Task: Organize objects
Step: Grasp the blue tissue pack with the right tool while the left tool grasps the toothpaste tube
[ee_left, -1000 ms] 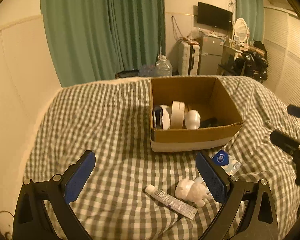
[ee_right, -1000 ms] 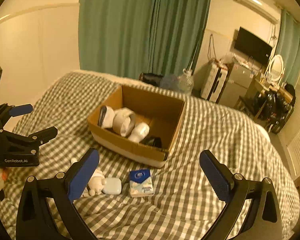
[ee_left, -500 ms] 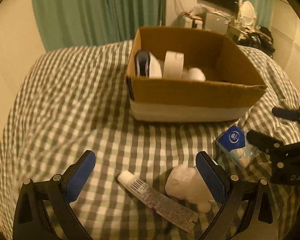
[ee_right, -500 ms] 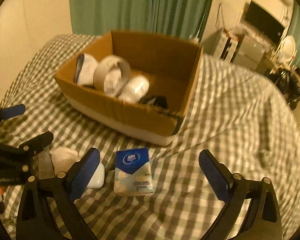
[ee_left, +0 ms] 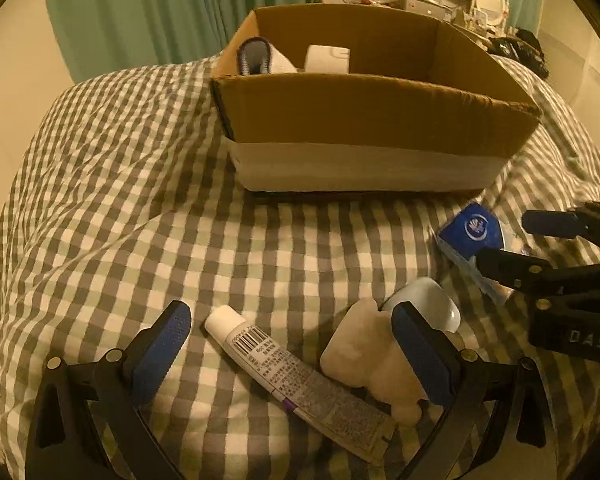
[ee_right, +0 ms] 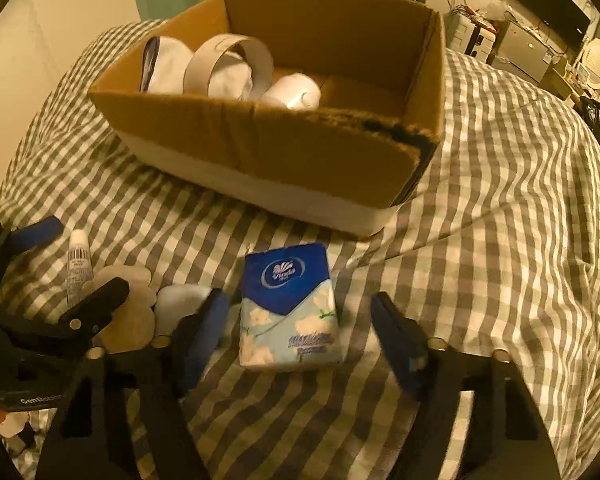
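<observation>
A cardboard box (ee_left: 376, 128) (ee_right: 260, 148) sits on the checked bedspread and holds a tape roll (ee_right: 228, 62) and white items. My left gripper (ee_left: 296, 344) is open low over the bed, straddling a white tube (ee_left: 296, 372) and a pale bear-shaped toy (ee_left: 372, 364); a small white case (ee_left: 428, 304) lies just beyond. My right gripper (ee_right: 304, 332) is open around a blue tissue pack (ee_right: 290, 308), fingers on either side. The pack also shows in the left wrist view (ee_left: 470, 236).
The checked bedspread (ee_left: 120, 184) slopes away on all sides. Green curtains (ee_left: 160, 12) hang behind the box. A TV, mirror and furniture (ee_right: 540, 28) stand at the far right. The left gripper (ee_right: 40, 280) is close to my right gripper's left finger.
Both grippers have dropped lower and nearer the bed. The right gripper now straddles the tissue pack and has narrowed somewhat; the left one has closed in on the tube and toy.
</observation>
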### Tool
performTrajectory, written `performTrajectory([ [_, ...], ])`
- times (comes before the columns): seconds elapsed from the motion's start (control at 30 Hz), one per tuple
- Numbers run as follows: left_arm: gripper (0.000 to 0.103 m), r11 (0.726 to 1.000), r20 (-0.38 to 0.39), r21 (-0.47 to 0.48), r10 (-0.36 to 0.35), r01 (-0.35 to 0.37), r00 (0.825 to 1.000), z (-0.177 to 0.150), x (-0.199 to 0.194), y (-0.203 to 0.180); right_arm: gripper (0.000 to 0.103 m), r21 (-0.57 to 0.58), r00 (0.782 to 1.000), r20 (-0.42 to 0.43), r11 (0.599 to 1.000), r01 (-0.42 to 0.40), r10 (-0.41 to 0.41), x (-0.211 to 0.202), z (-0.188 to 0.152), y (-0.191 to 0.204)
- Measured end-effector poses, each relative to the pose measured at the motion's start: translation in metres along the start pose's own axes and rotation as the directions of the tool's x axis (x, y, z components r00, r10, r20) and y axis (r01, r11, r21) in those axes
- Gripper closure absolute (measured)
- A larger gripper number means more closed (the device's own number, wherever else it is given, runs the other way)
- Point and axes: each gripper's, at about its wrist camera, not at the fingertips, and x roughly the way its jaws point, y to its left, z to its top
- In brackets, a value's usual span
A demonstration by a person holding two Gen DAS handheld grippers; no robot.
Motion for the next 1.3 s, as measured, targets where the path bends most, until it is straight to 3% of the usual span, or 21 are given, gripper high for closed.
performTrajectory([
  [0.1, 0.0, 1.0, -0.02, 0.013, -0.021, 0.022, 1.0, -0.004, 0.003, -0.004, 0.041, -0.013, 0.999, -0.028, 1.0, 0.019, -0.019, 0.006, -0.002, 0.003],
  [0.27, 0.0, 0.999, -0.03, 0.002, -0.05, 0.05, 0.998, -0.01, 0.005, -0.006, 0.042, -0.01, 0.996, -0.086, 1.0, 0.011, -0.012, 0.016, -0.003, 0.001],
  [0.3, 0.0, 0.998, -0.032, -0.003, -0.058, 0.058, 0.998, -0.012, 0.005, -0.006, 0.047, -0.012, 0.996, -0.087, 1.0, 0.009, -0.01, 0.016, -0.004, 0.001],
  [0.33, 0.0, 0.998, -0.032, -0.005, -0.063, 0.063, 0.998, -0.013, 0.005, -0.006, 0.052, -0.011, 0.996, -0.087, 1.0, 0.002, -0.003, 0.015, -0.004, 0.001],
  [0.53, 0.0, 0.99, -0.043, 0.017, -0.142, 0.143, 0.989, -0.021, 0.01, -0.012, 0.056, 0.009, 0.998, -0.064, 1.0, 0.003, -0.002, 0.008, -0.005, -0.003],
  [0.67, 0.0, 0.988, -0.039, 0.098, -0.117, 0.121, 0.992, -0.029, 0.012, -0.031, 0.057, 0.029, 0.999, -0.039, 1.0, 0.006, -0.005, 0.001, -0.006, -0.008],
  [0.8, 0.001, 0.983, -0.046, 0.12, -0.134, 0.139, 0.99, -0.035, 0.015, -0.041, 0.057, 0.037, 1.0, -0.028, 0.999, 0.001, 0.0, -0.003, -0.007, -0.011],
  [0.9, 0.016, 0.981, -0.046, 0.109, -0.157, 0.161, 0.986, -0.037, 0.018, -0.042, 0.057, 0.04, 1.0, -0.017, 0.999, 0.003, -0.002, -0.008, -0.008, -0.011],
  [0.97, 0.034, 0.982, -0.041, 0.101, -0.159, 0.162, 0.986, -0.037, 0.018, -0.039, 0.057, 0.04, 1.0, -0.011, 0.999, 0.004, -0.004, -0.011, -0.007, -0.01],
  [1.0, 0.038, 0.98, -0.041, 0.094, -0.17, 0.173, 0.985, -0.036, 0.02, -0.035, 0.057, 0.041, 1.0, -0.006, 0.999, 0.008, -0.007, -0.014, -0.007, -0.007],
  [1.07, 0.069, 0.982, -0.039, 0.077, -0.169, 0.172, 0.985, -0.036, 0.019, -0.029, 0.057, 0.041, 1.0, 0.013, 0.999, 0.016, -0.017, -0.025, -0.012, -0.006],
  [1.13, 0.069, 0.978, -0.041, 0.044, -0.201, 0.203, 0.979, -0.039, 0.013, -0.027, 0.057, 0.043, 1.0, 0.028, 0.999, 0.01, -0.011, -0.033, -0.016, -0.005],
  [1.3, 0.076, 0.979, -0.031, 0.024, -0.204, 0.205, 0.979, -0.04, 0.003, -0.01, 0.057, 0.055, 0.999, 0.043, 0.998, 0.004, -0.006, -0.043, -0.027, -0.012],
])
